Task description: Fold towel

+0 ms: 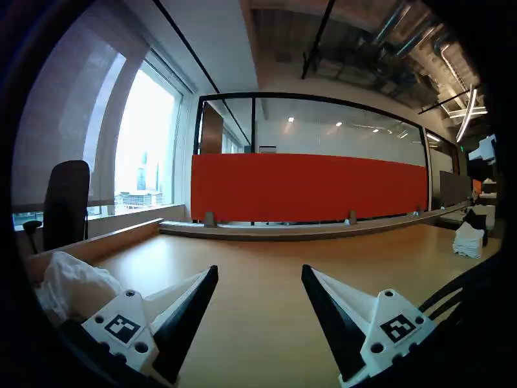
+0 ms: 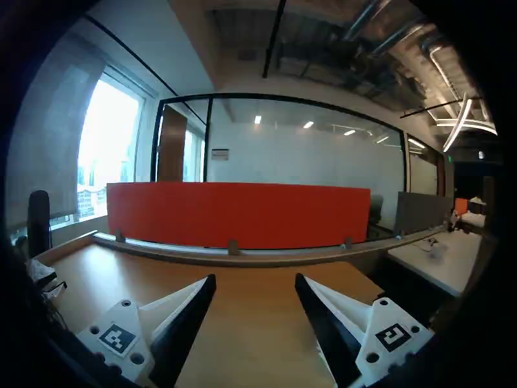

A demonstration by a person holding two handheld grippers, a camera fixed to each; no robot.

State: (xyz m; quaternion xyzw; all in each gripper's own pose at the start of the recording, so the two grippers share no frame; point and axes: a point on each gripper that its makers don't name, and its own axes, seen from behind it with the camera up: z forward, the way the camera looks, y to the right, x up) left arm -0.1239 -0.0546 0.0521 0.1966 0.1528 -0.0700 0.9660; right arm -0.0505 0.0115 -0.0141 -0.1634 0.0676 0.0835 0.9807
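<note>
A crumpled white towel (image 1: 74,283) lies on the wooden desk (image 1: 271,271) at the far left of the left gripper view, just beyond the left finger. My left gripper (image 1: 260,275) hovers low over the desk, open, with bare wood between its fingers. A second white bundle of cloth (image 1: 468,239) sits at the desk's far right. In the right gripper view my right gripper (image 2: 255,283) is open too, above the wooden desk (image 2: 258,304), holding nothing.
An orange divider panel (image 1: 307,187) on a raised ledge closes the desk's far edge. A black office chair (image 1: 64,204) stands at the left by the window. Dark items (image 2: 42,275) lie at the desk's left edge in the right gripper view; a white desk (image 2: 446,255) stands right.
</note>
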